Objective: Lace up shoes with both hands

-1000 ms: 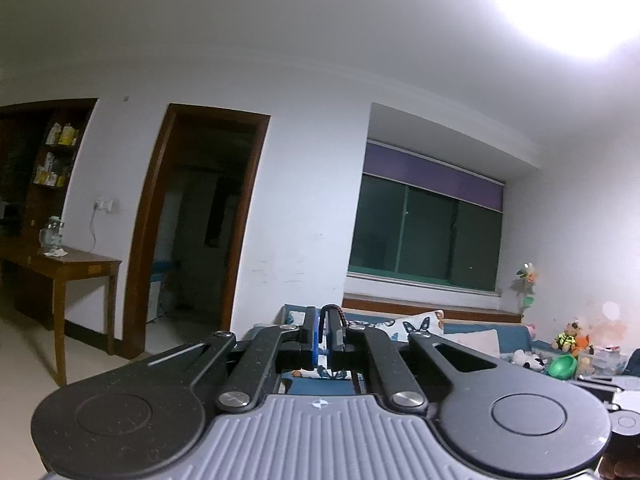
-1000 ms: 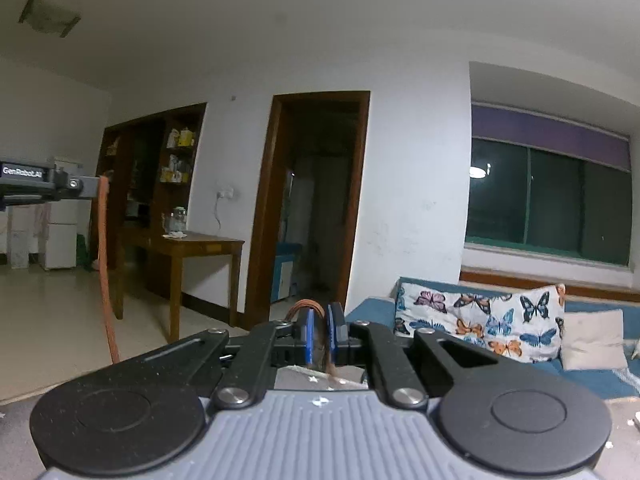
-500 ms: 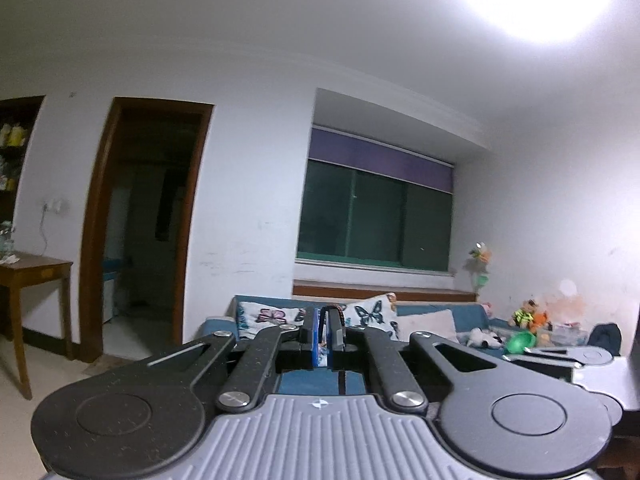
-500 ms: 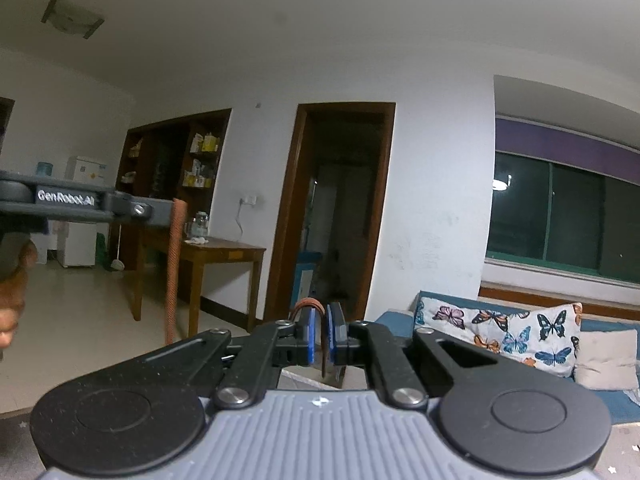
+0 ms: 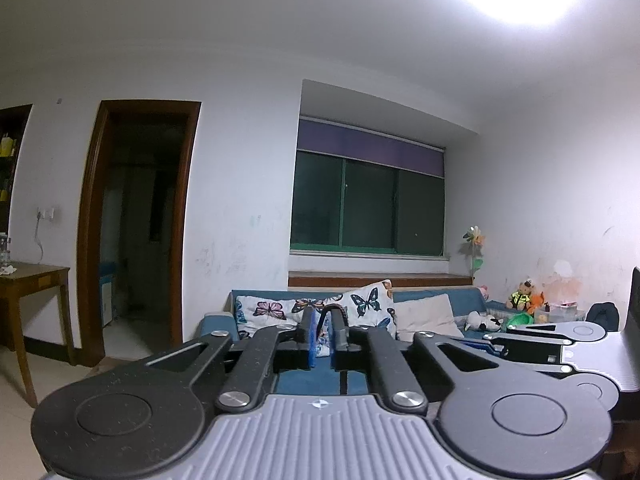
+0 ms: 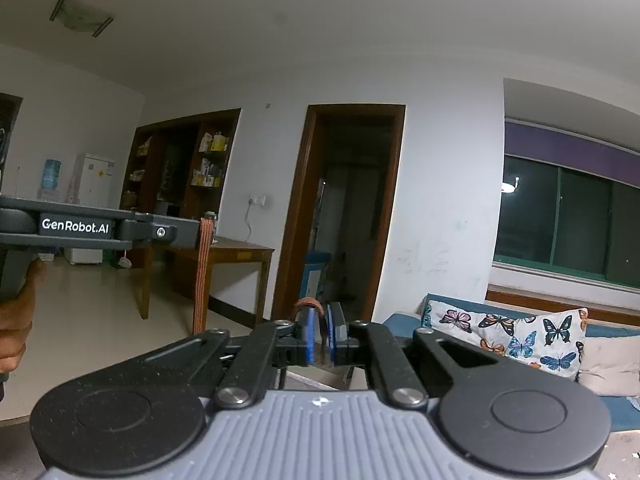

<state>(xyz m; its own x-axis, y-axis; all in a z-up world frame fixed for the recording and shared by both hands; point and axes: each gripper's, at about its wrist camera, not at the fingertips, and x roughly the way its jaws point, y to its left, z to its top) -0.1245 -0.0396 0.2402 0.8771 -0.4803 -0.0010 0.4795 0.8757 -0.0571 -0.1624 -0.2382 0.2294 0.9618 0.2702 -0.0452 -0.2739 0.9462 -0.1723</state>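
Left gripper (image 5: 322,336): my pads had just been easing apart, a slit of sofa showing between them, with the lace arched over the fingertips, not squeezed flat.
Right gripper (image 6: 319,338): pressed nearly together, pinching a strand of the lace (its orange loop poked up above the blue pads).
Lace (image 6: 203,272): in the right wrist view it hung straight down from the tip of my left gripper, both grippers held level, side by side and high, facing the room.
Shoe: not in either view; I judged it lay somewhere below, at the lace's far end.
Risk, slip: with the left pads loosening, the lace could slide off the fingertips and drop, undoing the pull.
Risk, uneven tug: if only the right end held, a further lift might drag the lace through the eyelets to one side.
Hidden: the lower run of lace, the eyelets and any knot were cut off by the gripper bodies.
Hard to make out: whether the left pads touched the lace at all; my hand (image 6: 16,320) was cropped at the edge.
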